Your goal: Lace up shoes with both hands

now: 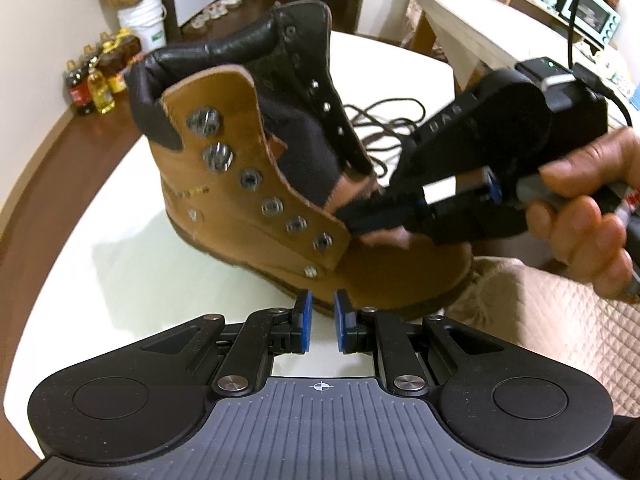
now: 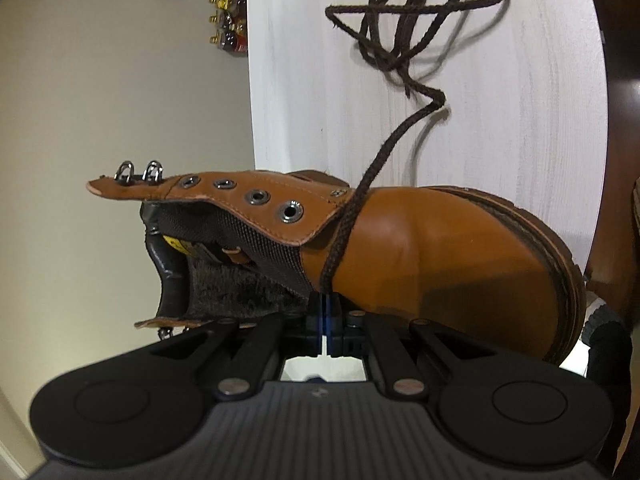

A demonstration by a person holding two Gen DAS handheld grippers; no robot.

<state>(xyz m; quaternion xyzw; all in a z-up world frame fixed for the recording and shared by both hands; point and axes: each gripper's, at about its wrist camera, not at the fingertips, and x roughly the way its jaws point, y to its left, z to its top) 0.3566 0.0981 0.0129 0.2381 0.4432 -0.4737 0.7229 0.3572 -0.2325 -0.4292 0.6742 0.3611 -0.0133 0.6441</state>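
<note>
A tan leather boot (image 1: 280, 184) with metal eyelets and a dark tongue stands on the white table (image 1: 120, 264); it also shows in the right wrist view (image 2: 420, 256). A dark brown lace (image 2: 400, 128) runs from a loose pile on the table over the boot's vamp. My right gripper (image 2: 323, 304) is shut on the lace's end by the lowest eyelets; it also shows in the left wrist view (image 1: 360, 216), at the base of the tongue. My left gripper (image 1: 320, 312) is open and empty, just in front of the boot's sole.
The lace pile (image 1: 384, 120) lies behind the boot. A quilted beige cushion (image 1: 560, 320) sits at the right. Oil bottles (image 1: 96, 80), a white bucket (image 1: 144, 20) and boxes stand on the floor at far left. A teal oven (image 1: 592, 16) is at far right.
</note>
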